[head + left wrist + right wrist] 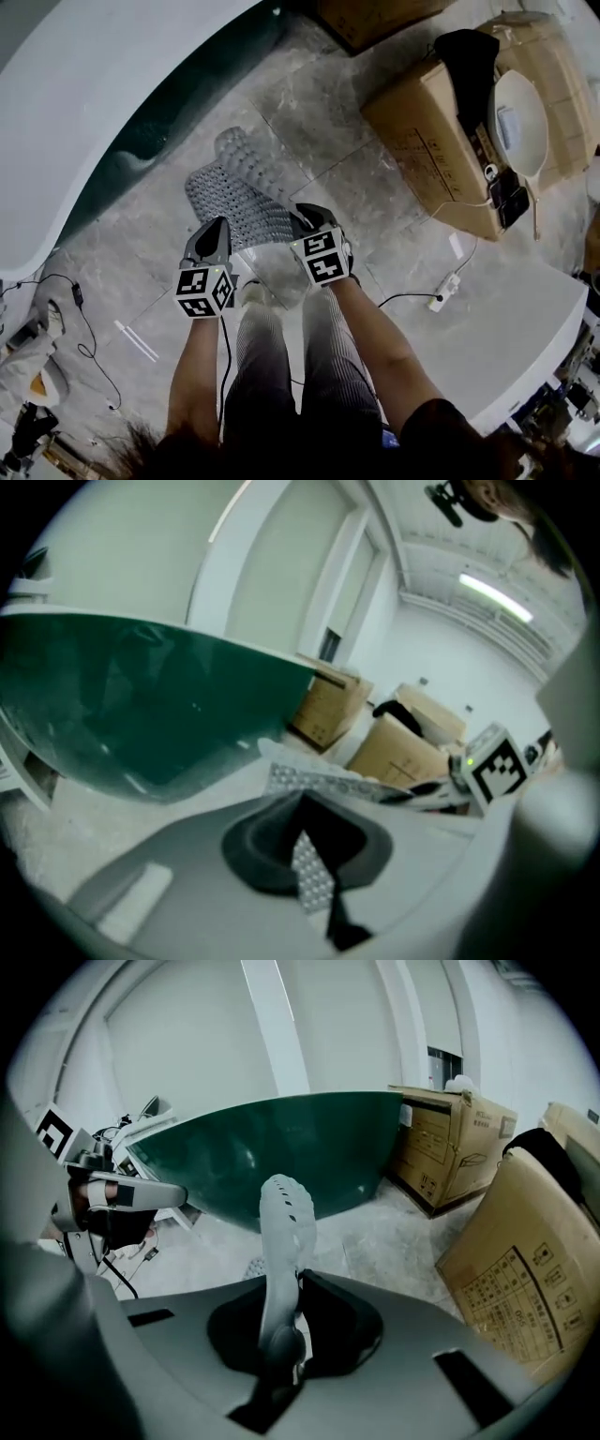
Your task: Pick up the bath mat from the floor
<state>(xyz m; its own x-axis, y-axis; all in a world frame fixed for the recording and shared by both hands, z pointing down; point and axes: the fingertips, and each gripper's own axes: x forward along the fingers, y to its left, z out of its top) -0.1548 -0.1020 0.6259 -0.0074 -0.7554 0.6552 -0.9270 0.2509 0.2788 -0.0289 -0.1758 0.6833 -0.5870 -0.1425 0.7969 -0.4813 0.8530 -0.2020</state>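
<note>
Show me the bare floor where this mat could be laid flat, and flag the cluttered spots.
Bare marble floor lies between the held bath mat and the cardboard box. Another open strip runs between the bathtub's green wall and the left hand-held gripper. Crowded: the cables at lower left, and the power strip with its cord by the white platform.
</note>
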